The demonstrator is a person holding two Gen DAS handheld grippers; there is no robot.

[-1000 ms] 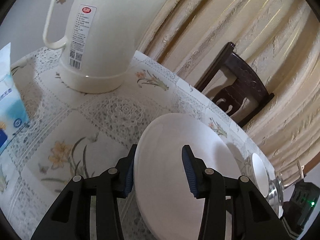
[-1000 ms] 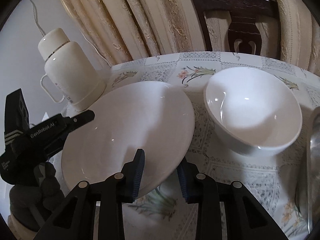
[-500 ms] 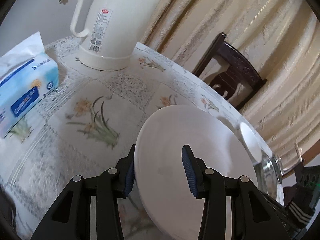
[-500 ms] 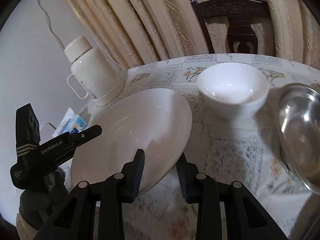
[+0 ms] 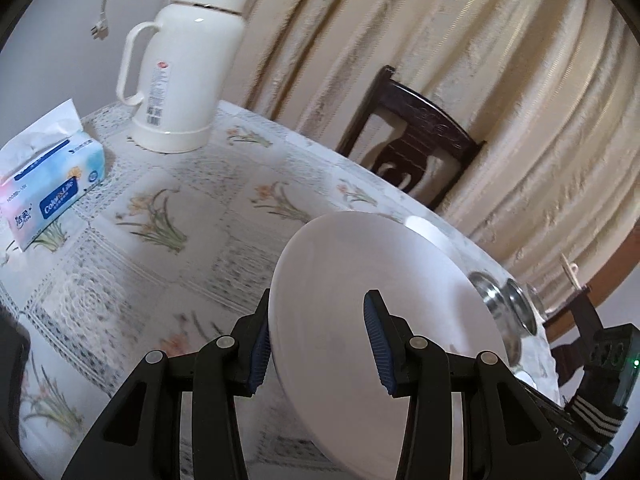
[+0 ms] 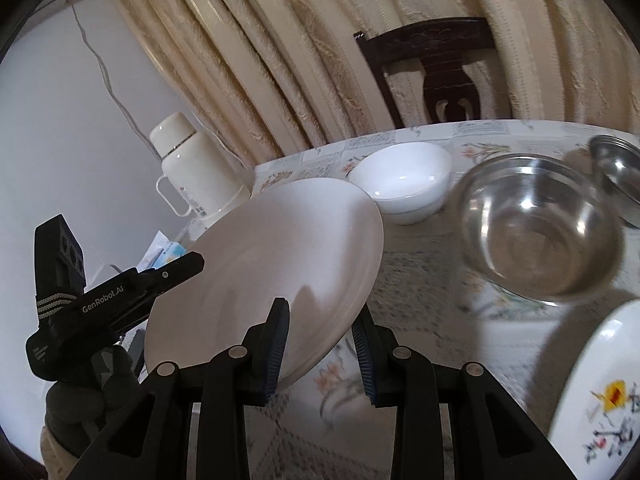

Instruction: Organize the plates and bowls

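Note:
A plain white plate [image 5: 380,320] [image 6: 260,280] hangs tilted above the flowered tablecloth, held from two sides. My left gripper [image 5: 316,344] is shut on its near rim, one finger under the plate and one over it. My right gripper [image 6: 320,344] is shut on the opposite rim. In the right wrist view the left gripper's body [image 6: 120,300] reaches the plate's left edge. A white bowl [image 6: 400,184] [image 5: 428,232] stands behind the plate. Right of it sits a steel bowl [image 6: 540,232] [image 5: 504,312].
A cream thermos jug [image 5: 188,72] [image 6: 192,172] and a tissue pack [image 5: 52,184] stand at the table's far left. A flowered white dish [image 6: 600,392] lies near right, a second steel piece [image 6: 620,172] far right. A dark chair [image 5: 412,148] stands against the curtain.
Both grippers have carried the plate up and back from the thermos. The white bowl now looks farther off, and the steel bowl and flowered dish have come into the right wrist view.

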